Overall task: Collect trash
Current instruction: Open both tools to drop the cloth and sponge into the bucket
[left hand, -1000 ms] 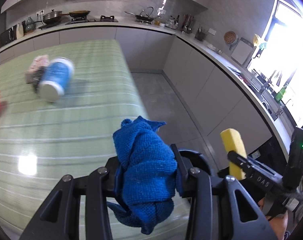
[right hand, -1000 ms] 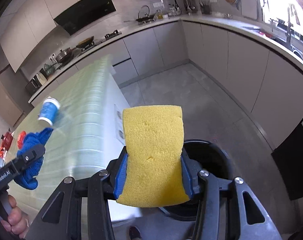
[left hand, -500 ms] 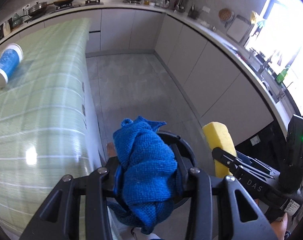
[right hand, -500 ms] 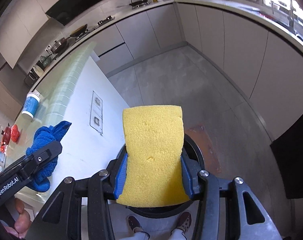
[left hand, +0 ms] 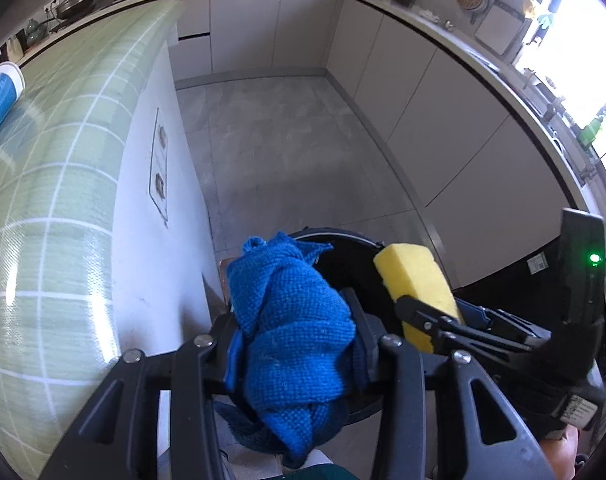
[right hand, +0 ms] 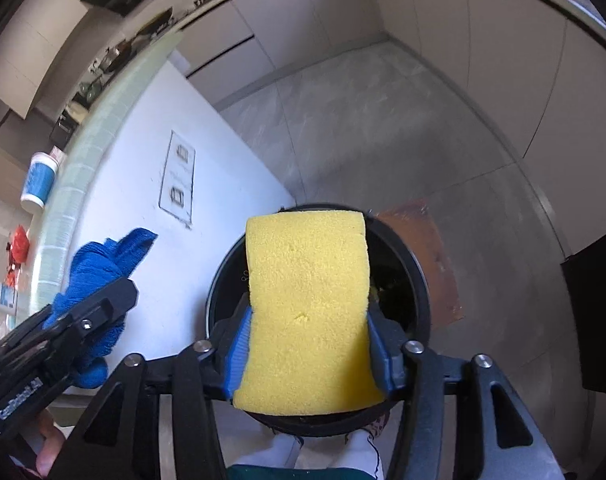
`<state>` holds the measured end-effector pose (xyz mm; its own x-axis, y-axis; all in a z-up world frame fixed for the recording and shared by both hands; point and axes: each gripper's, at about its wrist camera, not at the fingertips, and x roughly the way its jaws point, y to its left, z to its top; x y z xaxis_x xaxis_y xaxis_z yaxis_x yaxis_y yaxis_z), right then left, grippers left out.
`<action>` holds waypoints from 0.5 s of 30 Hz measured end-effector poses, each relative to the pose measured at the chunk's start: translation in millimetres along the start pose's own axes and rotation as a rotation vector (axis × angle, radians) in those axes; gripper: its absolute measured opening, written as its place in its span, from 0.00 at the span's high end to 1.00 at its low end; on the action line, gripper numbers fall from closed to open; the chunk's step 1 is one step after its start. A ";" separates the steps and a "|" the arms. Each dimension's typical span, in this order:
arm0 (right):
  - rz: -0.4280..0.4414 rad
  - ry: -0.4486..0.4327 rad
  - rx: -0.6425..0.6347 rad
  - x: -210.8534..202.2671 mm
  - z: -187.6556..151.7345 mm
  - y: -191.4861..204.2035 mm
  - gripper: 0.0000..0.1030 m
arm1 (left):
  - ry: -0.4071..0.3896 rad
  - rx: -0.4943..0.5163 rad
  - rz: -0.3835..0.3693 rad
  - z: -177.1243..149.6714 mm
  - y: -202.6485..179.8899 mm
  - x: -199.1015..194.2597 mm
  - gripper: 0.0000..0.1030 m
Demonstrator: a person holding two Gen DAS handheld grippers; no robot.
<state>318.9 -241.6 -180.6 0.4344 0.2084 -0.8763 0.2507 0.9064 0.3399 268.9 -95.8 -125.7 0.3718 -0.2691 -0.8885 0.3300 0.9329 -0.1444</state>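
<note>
Above the black bin (right hand: 417,276), the right gripper (right hand: 309,354), jaws opening around the yellow sponge (right hand: 307,300), should release squarely over the mouth, while at nine o'clock the left gripper (left hand: 299,350) pinched the blue cloth (left hand: 291,328).

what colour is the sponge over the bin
Yellow; the sponge shows best in the right wrist view.

One yellow sponge (right hand: 307,304), one blue cloth (left hand: 291,332), one black bin (right hand: 415,268), one blue cup (right hand: 39,180).
</note>
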 end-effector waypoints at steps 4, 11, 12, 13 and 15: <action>-0.018 0.030 0.015 10.4 2.1 -9.7 0.30 | 0.000 -0.005 0.018 2.7 -1.6 1.4 0.56; -0.056 -0.049 0.029 -11.8 7.2 -26.0 0.29 | 0.028 0.007 0.030 2.8 -10.9 13.9 0.48; -0.070 -0.063 0.028 -16.5 7.6 -28.1 0.29 | 0.029 0.010 0.042 2.5 -11.8 15.4 0.44; -0.081 -0.075 0.028 -20.0 8.2 -29.2 0.29 | 0.027 0.010 0.067 3.0 -13.1 16.4 0.35; -0.112 -0.105 0.027 -28.4 7.4 -31.8 0.29 | 0.022 0.004 0.089 3.6 -15.0 16.0 0.26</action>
<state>305.1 -279.0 -163.9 0.4900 0.0658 -0.8692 0.3249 0.9115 0.2522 273.0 -114.9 -136.2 0.3806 -0.1797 -0.9071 0.3003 0.9518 -0.0625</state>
